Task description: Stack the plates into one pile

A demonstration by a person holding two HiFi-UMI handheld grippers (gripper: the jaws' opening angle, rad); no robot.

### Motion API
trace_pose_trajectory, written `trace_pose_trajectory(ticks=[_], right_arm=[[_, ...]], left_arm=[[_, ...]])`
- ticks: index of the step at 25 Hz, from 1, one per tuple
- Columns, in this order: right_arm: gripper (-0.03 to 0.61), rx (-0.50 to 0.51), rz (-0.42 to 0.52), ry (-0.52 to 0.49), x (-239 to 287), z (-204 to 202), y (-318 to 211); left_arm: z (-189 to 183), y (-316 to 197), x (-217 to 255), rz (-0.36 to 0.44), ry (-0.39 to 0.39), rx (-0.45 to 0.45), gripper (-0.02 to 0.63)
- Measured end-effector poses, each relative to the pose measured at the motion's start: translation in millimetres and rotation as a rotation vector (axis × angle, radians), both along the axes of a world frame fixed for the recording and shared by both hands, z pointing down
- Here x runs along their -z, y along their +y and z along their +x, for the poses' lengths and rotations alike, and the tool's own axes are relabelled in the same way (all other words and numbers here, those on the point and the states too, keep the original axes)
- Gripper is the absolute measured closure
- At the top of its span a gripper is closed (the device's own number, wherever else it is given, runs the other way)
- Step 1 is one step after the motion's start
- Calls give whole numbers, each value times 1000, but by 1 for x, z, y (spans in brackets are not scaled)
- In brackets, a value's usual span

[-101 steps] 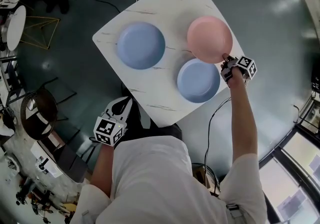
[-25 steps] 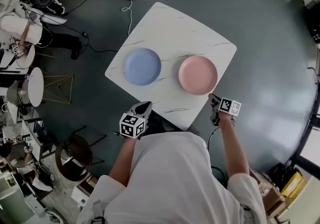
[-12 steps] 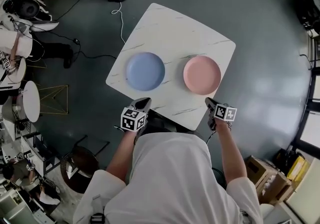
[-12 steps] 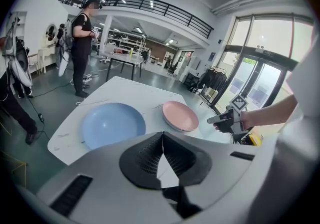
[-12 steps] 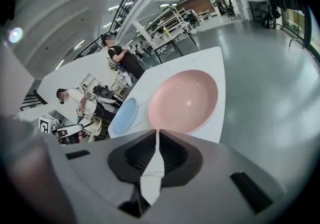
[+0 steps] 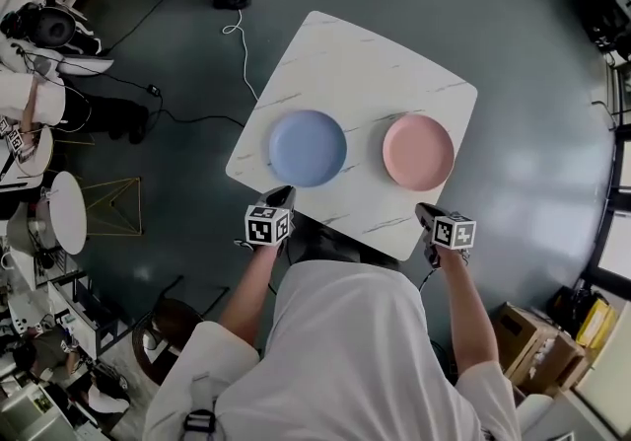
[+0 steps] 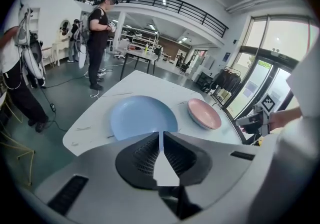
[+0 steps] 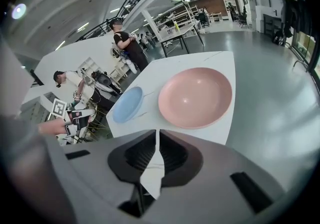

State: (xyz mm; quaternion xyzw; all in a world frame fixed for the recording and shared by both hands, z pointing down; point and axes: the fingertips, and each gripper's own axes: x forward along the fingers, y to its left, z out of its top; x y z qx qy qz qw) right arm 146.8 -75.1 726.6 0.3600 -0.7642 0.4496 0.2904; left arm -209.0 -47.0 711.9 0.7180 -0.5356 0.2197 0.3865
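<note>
The left gripper [image 6: 280, 197] hangs at the near edge of the tabletop [image 6: 355, 64], jaws pressed together with nothing between them. Just ahead of its tips lies the blue plate [image 6: 308, 148] – flat on the marble, its near rim the closest part to reach.

Further to that gripper's right, apart from the blue one, sits the pink plate [image 6: 418, 152], straight in front of the right gripper [image 6: 425, 211], which is likewise closed and empty, just off the tabletop's edge.

Both plates look stiff, smooth and glossy, so I'd expect them to be light but slippery, and perhaps breakable if dropped. The raised lip nearest each gripper looks like the place to pinch – one jaw over, one under – then lift level.
</note>
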Motion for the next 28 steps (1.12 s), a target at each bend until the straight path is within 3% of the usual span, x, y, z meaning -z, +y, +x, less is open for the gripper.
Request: trace_pose_trajectory(ticks=[3, 6, 7, 11, 21, 28], right_arm=[[540, -8, -10, 4, 0, -15, 6], [540, 33, -10, 32, 0, -33, 10], [540, 49, -10, 44, -1, -37, 12], [540, 53, -21, 68, -5, -47, 21], [540, -9, -44, 100, -7, -65, 28], [540, -56, -56, 117, -10, -69, 33]], left_arm=[[-24, -7, -14, -27, 39, 43, 583], [-47, -19, -29, -49, 55, 79, 478], [-52, -23, -33, -55, 49, 82, 471], [-67, -34, -56, -99, 39, 87, 456], [-86, -45, -112, -263, 170, 199, 426], [-80, -52, -128, -300, 227, 192, 420]])
